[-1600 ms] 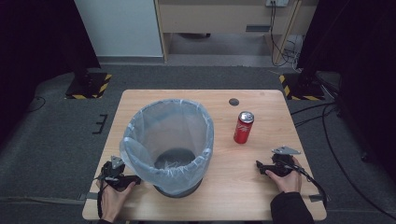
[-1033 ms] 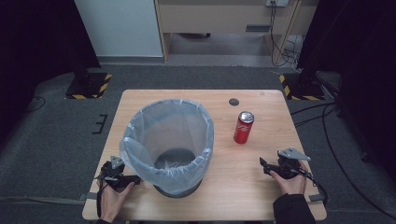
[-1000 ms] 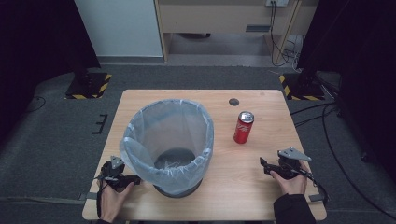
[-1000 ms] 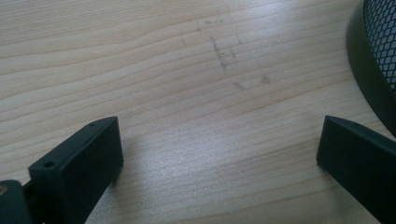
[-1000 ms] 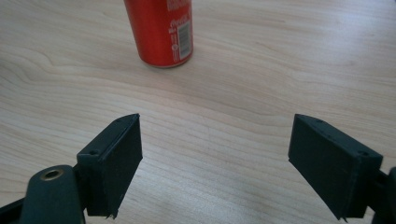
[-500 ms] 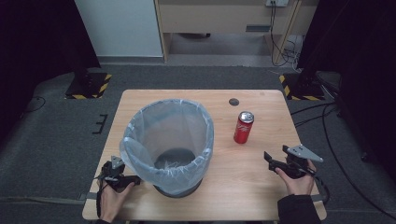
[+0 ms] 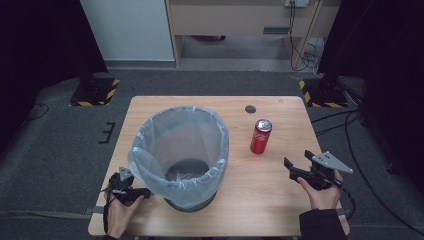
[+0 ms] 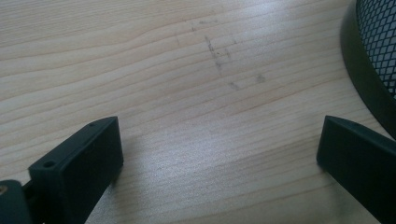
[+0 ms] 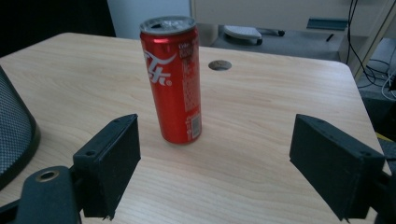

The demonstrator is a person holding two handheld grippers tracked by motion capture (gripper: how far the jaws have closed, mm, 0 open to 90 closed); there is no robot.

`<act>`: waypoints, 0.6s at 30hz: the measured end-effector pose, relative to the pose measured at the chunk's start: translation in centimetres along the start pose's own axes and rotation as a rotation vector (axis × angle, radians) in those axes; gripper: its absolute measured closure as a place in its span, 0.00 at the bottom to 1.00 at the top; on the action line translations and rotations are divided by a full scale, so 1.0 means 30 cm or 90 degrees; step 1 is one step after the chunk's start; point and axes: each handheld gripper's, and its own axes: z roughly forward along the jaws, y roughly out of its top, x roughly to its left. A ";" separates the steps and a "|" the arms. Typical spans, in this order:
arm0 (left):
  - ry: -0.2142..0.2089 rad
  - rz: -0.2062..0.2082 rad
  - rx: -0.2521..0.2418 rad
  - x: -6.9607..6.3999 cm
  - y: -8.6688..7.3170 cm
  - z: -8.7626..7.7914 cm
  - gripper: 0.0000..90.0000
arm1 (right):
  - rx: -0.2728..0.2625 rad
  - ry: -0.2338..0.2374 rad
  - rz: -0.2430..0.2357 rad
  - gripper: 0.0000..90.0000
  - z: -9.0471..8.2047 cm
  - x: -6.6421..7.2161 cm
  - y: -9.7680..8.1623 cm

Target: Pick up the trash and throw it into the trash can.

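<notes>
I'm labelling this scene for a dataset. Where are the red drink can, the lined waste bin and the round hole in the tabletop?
Red drink can (image 9: pixel 175 88), right gripper view, on its printed side.
Black mesh waste bin with clear liner (image 7: pixel 150 132), high view, on the liner's rim.
Round dark hole in the tabletop (image 7: pixel 250 109), high view, at its middle.

table (image 7: pixel 280 200): pale matt wood | can (image 9: pixel 176 79): glossy red metal | bin (image 9: pixel 14 135): black mesh, thin plastic liner (image 7: pixel 180 145)

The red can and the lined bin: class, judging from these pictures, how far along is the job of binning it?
Done: nothing yet; the red can stands upright on the table, beside the lined bin, not in it. In hand: the right gripper is open and aimed at the can, not touching it. The left gripper is open over bare wood by the bin's base. Left: grasp, carry, drop, presumably.
</notes>
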 end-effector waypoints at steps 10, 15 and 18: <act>0.000 0.000 0.000 0.000 0.000 0.000 0.00 | -0.022 0.006 0.007 0.18 -0.008 0.000 0.055; 0.000 0.001 0.000 0.000 0.000 0.000 0.00 | -0.035 0.006 0.012 0.18 -0.009 0.005 0.077; 0.000 0.001 0.000 -0.001 0.000 0.000 0.00 | -0.037 0.013 0.011 0.18 -0.004 0.018 0.087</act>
